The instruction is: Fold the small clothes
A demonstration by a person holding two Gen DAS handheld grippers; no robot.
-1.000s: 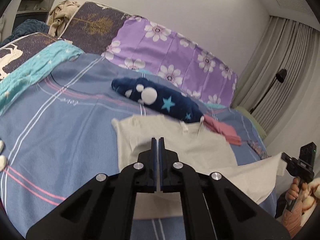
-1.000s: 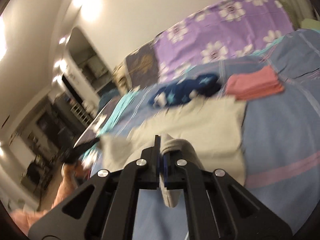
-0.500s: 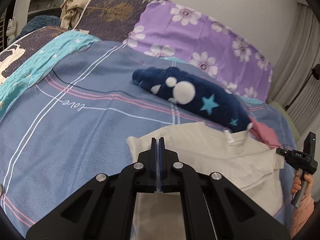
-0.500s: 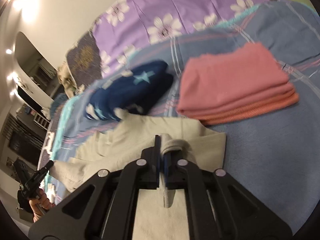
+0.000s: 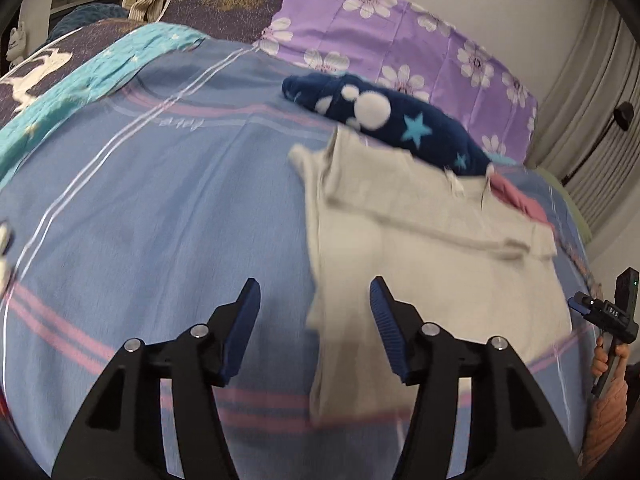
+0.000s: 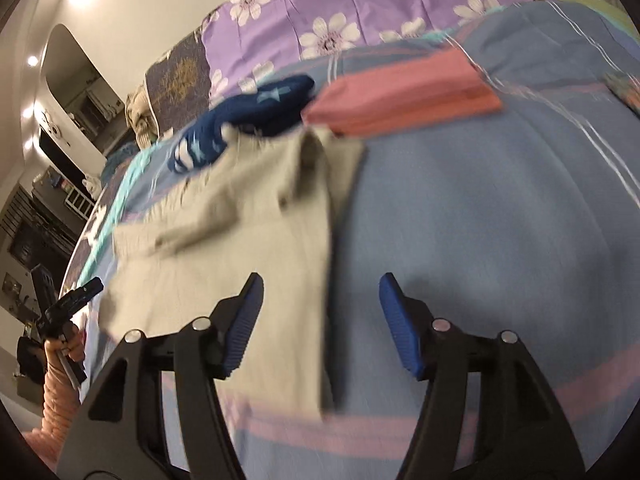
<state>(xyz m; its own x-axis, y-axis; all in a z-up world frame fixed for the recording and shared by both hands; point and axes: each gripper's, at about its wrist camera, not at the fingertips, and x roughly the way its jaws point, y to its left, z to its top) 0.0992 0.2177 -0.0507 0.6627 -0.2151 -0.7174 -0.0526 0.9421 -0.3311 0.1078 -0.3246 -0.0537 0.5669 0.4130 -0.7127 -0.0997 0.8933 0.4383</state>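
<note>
A beige garment (image 5: 432,256) lies on the blue striped bedsheet (image 5: 152,216), its far edge folded back toward me. It also shows in the right wrist view (image 6: 248,240). My left gripper (image 5: 315,304) is open and empty, above the garment's left edge. My right gripper (image 6: 320,300) is open and empty, above the garment's right edge. The other hand-held gripper shows at the edge of each view: the right one in the left wrist view (image 5: 608,312), the left one in the right wrist view (image 6: 68,304).
A navy star-patterned garment (image 5: 384,120) lies behind the beige one, also visible in the right wrist view (image 6: 248,116). A folded pink stack (image 6: 404,92) sits beside it. Purple flowered pillows (image 5: 400,40) line the headboard. Curtains (image 5: 592,128) hang at right.
Both grippers were shut on the beige garment's edge and carried it forward; now both have opened, let go and pulled back. The garment lies folded on the bed.
</note>
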